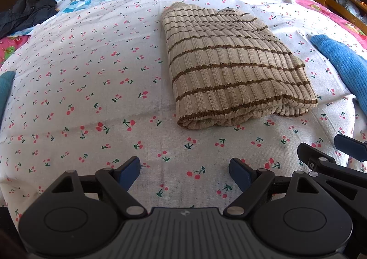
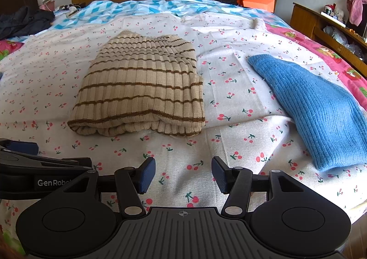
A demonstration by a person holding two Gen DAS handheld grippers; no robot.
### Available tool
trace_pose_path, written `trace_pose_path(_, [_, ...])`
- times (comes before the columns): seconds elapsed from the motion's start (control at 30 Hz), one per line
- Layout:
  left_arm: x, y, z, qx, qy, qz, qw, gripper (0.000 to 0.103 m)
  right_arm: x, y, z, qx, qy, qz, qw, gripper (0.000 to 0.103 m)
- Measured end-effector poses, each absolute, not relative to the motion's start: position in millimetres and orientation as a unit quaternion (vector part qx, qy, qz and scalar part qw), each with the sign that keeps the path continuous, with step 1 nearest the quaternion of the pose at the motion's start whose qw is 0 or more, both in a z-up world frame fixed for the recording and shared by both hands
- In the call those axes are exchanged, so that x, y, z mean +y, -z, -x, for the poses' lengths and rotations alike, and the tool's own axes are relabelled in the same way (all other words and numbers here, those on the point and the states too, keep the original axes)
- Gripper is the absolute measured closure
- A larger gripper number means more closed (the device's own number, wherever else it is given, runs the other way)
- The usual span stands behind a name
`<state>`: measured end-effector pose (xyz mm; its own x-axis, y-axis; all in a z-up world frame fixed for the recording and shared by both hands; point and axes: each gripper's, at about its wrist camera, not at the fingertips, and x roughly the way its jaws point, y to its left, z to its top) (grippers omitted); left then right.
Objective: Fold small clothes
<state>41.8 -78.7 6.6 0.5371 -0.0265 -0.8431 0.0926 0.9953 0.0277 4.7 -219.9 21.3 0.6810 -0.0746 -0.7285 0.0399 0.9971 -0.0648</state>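
Both tools hover empty over the bed (image 1: 68,75) — left tool (image 1: 185,173) spread wide, right tool (image 2: 183,175) half-parted. The striped sweater (image 2: 140,89) lies folded ahead; the blue sweater (image 2: 316,116), probably next, stretches diagonally off right — nearest the right tool.

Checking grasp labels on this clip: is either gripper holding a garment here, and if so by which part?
Nothing is held. The left gripper and right gripper are both open over bare cherry-print sheet, short of the folded striped sweater.
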Motion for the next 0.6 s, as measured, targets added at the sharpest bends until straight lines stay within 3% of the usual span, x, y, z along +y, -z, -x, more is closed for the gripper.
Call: trace_pose_path(0.6, [-79.6, -7.4, -40.0, 0.478, 0.031, -0.035, 0.877, 0.014, -220.2, -21.4, -4.1, 0.398, 0.031, 0.021, 0.917, 0.049])
